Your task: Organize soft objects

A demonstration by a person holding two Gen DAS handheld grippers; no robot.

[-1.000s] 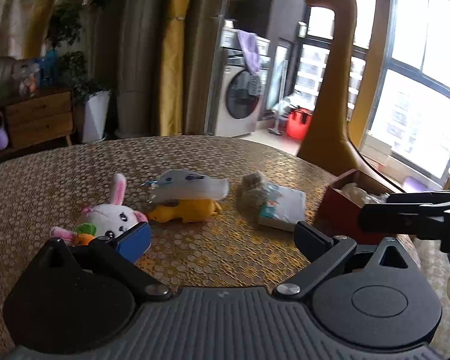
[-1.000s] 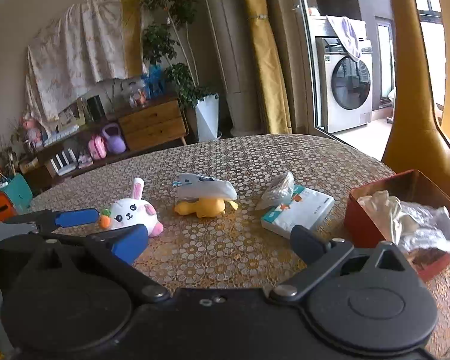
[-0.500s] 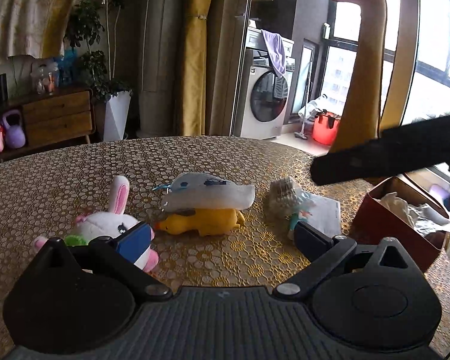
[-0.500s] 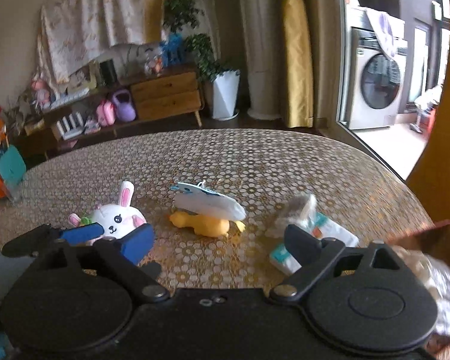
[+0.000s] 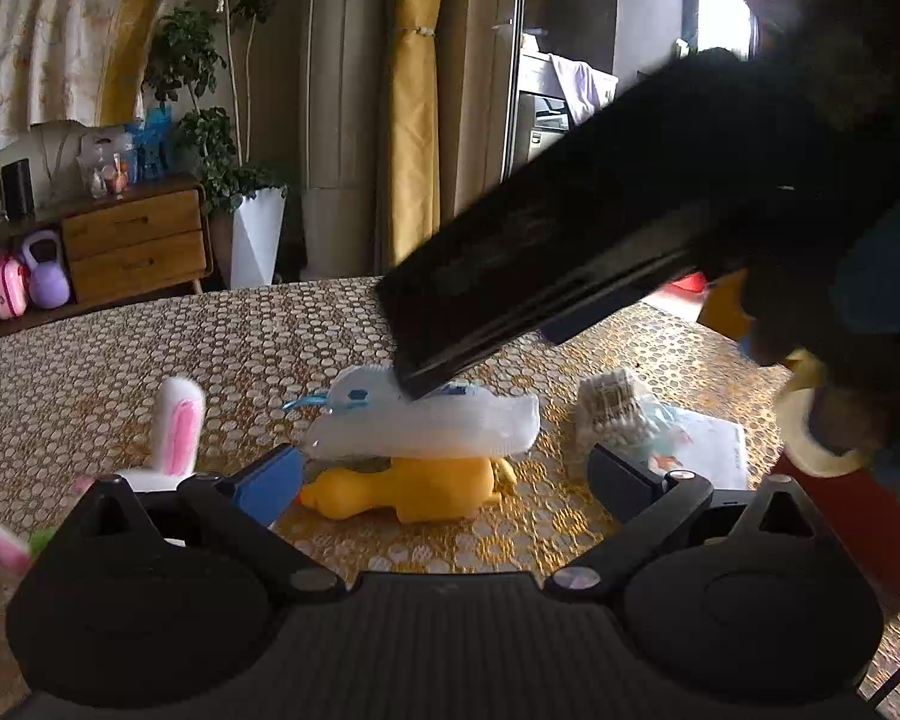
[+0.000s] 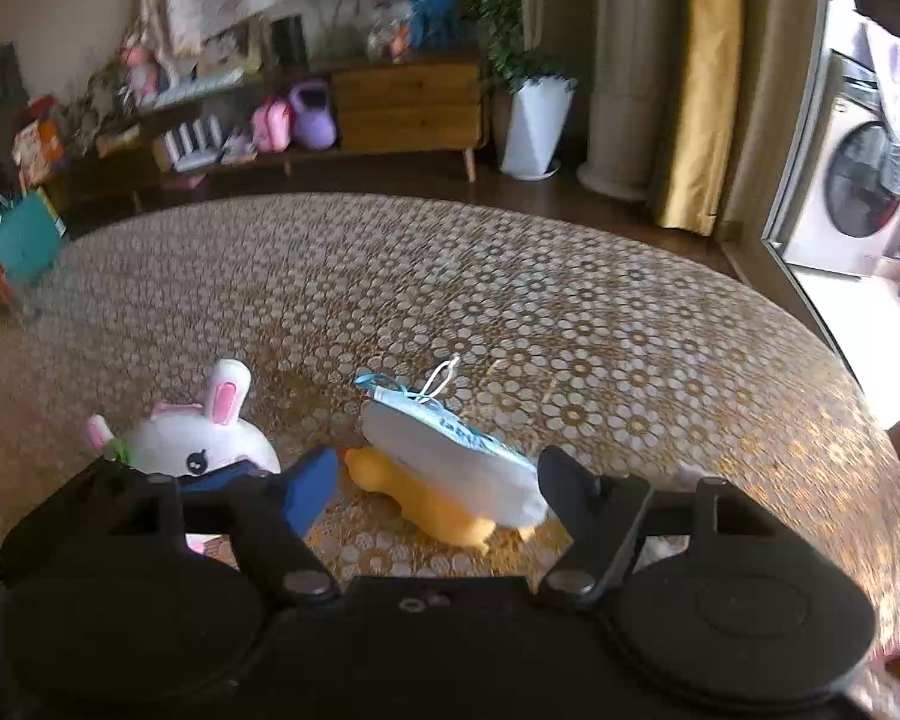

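Observation:
On the gold patterned table [image 6: 510, 300] lies a yellow duck toy [image 6: 432, 501] with a white pack of masks [image 6: 450, 456] on top of it. My right gripper [image 6: 441, 486] hangs over both with its jaws closing; the duck and the pack lie between them, and I see no pad pressing. A white rabbit plush [image 6: 198, 444] sits just to their left. My left gripper [image 5: 444, 477] is open, low and close in front of the duck [image 5: 414, 489] and pack [image 5: 426, 426]. A finger of my right gripper [image 5: 570, 252] crosses that view, its tip over the pack.
Right of the duck lie a crumpled paper wad [image 5: 612, 414] and a tissue packet [image 5: 708, 444]. A red box [image 5: 858, 534] stands at the table's right edge, mostly hidden. A wooden sideboard [image 6: 408, 102] and a washing machine [image 6: 858, 180] stand beyond the table.
My right gripper has swung left from the red box to the duck and mask pack, and its jaws have narrowed. My left gripper has come lower and closer to the toys.

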